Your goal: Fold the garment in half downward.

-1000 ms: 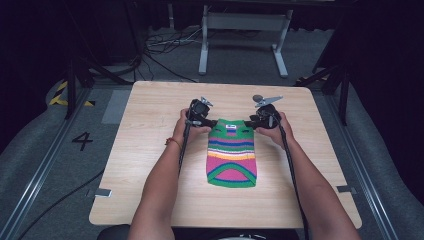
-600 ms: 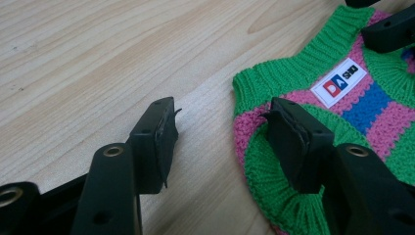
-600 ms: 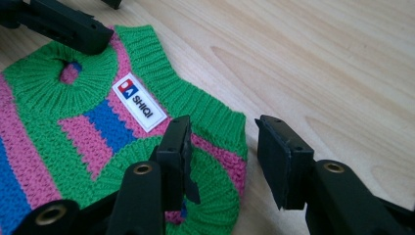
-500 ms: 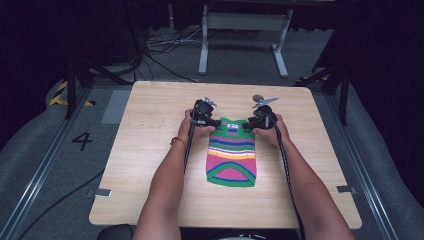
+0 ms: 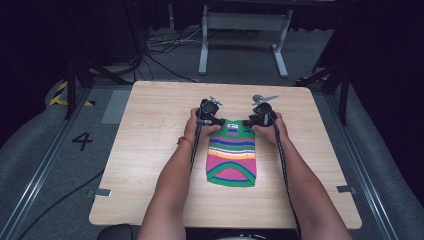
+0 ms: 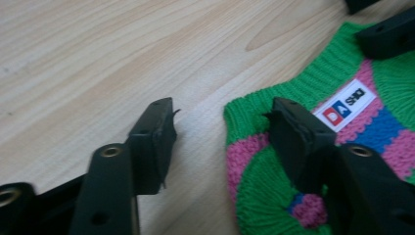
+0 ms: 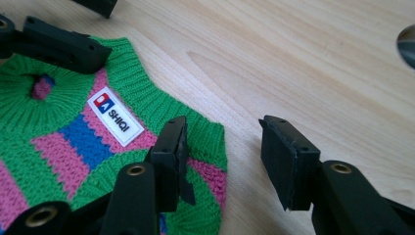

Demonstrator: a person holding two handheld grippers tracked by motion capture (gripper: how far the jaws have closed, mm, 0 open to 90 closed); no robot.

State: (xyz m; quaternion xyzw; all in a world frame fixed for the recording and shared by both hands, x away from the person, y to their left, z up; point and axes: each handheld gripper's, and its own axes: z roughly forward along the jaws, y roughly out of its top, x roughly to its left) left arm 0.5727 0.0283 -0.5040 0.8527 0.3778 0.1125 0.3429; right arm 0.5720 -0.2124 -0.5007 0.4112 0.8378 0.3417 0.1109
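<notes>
On the pale wooden table (image 5: 150,150), a small striped knitted sweater (image 5: 231,160) lies flat near the middle, green collar pointing away from the person, hem toward them. Starting at the left: the left gripper (image 6: 220,122) is down at the sweater's left shoulder, jaws apart, and look at how they straddle the edge, one jaw over bare wood, the other sitting on the green and pink knit just beside the collar. Nothing is clamped yet. Moving across, the white label (image 6: 345,104) with its red and blue mark sits in the neckline, right between the two tools. Over to the right: the right gripper (image 7: 222,142) mirrors its partner at the other shoulder, jaws wide, one on the ribbed green edge, one out over the table. Both hands are low and level in the high view, each tool touching or nearly touching the cloth.

The risk, as I judge it, is a shallow bite. Close now and each jaw may catch only the top layer of knit, so the front lifts and the back stays behind, bunching the garment. Uneven timing between the hands could also drag the sweater sideways and skew it. A jaw tip might snag a loose loop of yarn too.
</notes>
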